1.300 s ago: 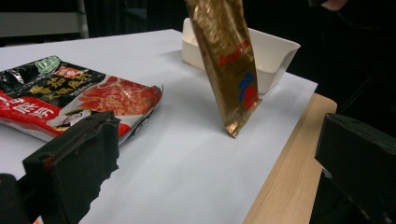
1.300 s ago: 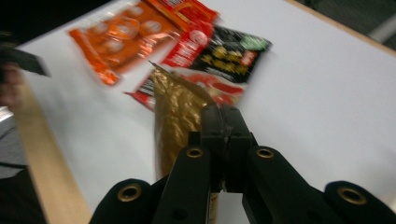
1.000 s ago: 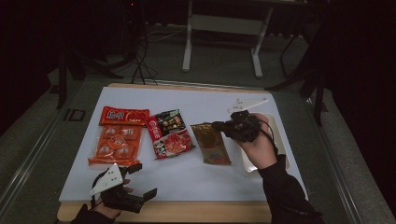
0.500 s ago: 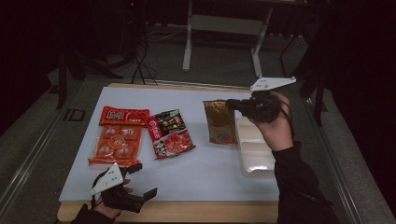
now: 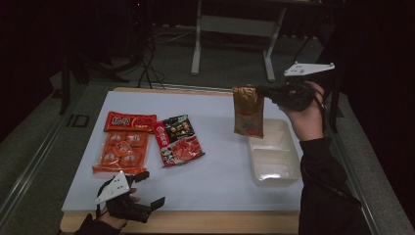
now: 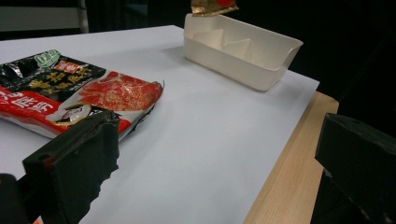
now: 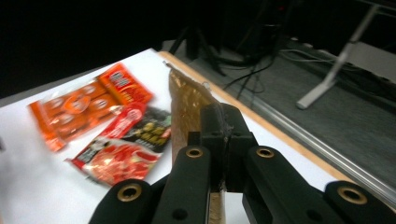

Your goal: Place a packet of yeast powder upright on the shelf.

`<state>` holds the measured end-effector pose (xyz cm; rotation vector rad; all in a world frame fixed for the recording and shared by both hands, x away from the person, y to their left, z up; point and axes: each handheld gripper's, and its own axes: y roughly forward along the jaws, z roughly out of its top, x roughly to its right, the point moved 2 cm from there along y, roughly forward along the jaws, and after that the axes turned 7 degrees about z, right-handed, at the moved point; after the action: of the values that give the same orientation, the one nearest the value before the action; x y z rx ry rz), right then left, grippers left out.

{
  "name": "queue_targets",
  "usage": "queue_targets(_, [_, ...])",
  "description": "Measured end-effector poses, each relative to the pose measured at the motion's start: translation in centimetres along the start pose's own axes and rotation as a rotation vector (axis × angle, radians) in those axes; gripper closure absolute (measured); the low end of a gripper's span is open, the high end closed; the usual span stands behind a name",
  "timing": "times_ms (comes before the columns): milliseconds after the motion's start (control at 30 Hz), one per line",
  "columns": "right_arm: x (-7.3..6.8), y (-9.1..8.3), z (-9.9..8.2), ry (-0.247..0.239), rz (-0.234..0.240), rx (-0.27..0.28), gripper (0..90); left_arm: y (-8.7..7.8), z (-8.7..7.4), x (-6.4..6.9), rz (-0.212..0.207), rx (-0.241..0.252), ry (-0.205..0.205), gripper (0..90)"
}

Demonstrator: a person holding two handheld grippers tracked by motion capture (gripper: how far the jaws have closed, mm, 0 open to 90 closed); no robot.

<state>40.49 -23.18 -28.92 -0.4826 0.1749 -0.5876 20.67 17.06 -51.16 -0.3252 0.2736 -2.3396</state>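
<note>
A: How does the brown packet (image 5: 248, 111) hang?

B: Long axis vertical, top edge pinched in the right gripper (image 5: 261, 91), above the far end of the white tray (image 5: 274, 175).

A: Nearby?

B: An orange packet (image 5: 122, 144) and a black-red packet (image 5: 178, 140) lie flat, well apart. The left gripper (image 5: 147, 193) rests wide, empty.

A: Change?

B: The packet earlier lay on the table; now it is lifted.

A dim lab: a paper-covered table (image 5: 215, 181), floor cables (image 5: 147, 58), a bare stand's legs (image 5: 198, 49).

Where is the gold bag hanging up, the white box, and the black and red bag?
Hanging gold-brown foil packet (image 5: 248, 113): high view, its middle.
White plastic tray (image 5: 288, 174): high view, near rim.
Black-and-red snack packet (image 5: 178, 141): high view, its middle.
</note>
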Motion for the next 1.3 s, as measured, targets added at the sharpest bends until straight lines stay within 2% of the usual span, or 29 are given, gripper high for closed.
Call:
queue_targets(200, [2.7, -0.6, -0.5, 0.028, -0.041, 0.006, 89.9, 0.0, -0.1, 0.0, 0.003, -0.001, -0.007, 0.0])
queue_targets(367, [4.9, -0.6, -1.4, 0.062, -0.049, 0.015, 89.9, 0.0, -0.1, 0.0, 0.008, -0.002, -0.011, 0.0])
queue_targets(567, [6.9, -0.1, -2.6, 0.055, -0.078, 0.003, 89.9, -0.1, -0.2, 0.0, 0.013, -0.005, -0.012, 0.0])
queue_targets(667, [7.8, 0.3, -3.2, 0.032, -0.1, -0.015, 89.8, -0.1, -0.2, 0.0, 0.014, -0.006, -0.013, 0.0])
queue_targets(700, [8.1, 0.4, -3.5, 0.024, -0.108, -0.014, 89.8, -0.1, -0.2, 0.0, 0.014, -0.006, -0.013, 0.0])
queue_targets(767, [8.5, 0.7, -3.9, 0.038, -0.1, -0.016, 89.6, -0.2, -0.2, 0.0, 0.015, -0.005, -0.013, 0.0])
queue_targets(800, [8.7, 0.8, -4.2, 0.041, -0.113, -0.024, 89.5, -0.2, -0.2, 0.0, 0.015, -0.005, -0.013, 0.0])
queue_targets(933, [9.4, 1.6, -5.2, 0.063, -0.101, -0.042, 89.5, -0.2, -0.2, 0.0, 0.014, -0.006, -0.013, 0.0])
queue_targets(1100, [9.7, 2.1, -6.2, 0.083, -0.068, -0.024, 89.3, -0.2, -0.2, 0.0, 0.013, -0.005, -0.013, 0.0])
queue_targets(1300, [9.7, 2.3, -6.7, 0.09, -0.056, -0.018, 89.3, -0.2, -0.2, 0.0, 0.012, -0.006, -0.014, 0.0])
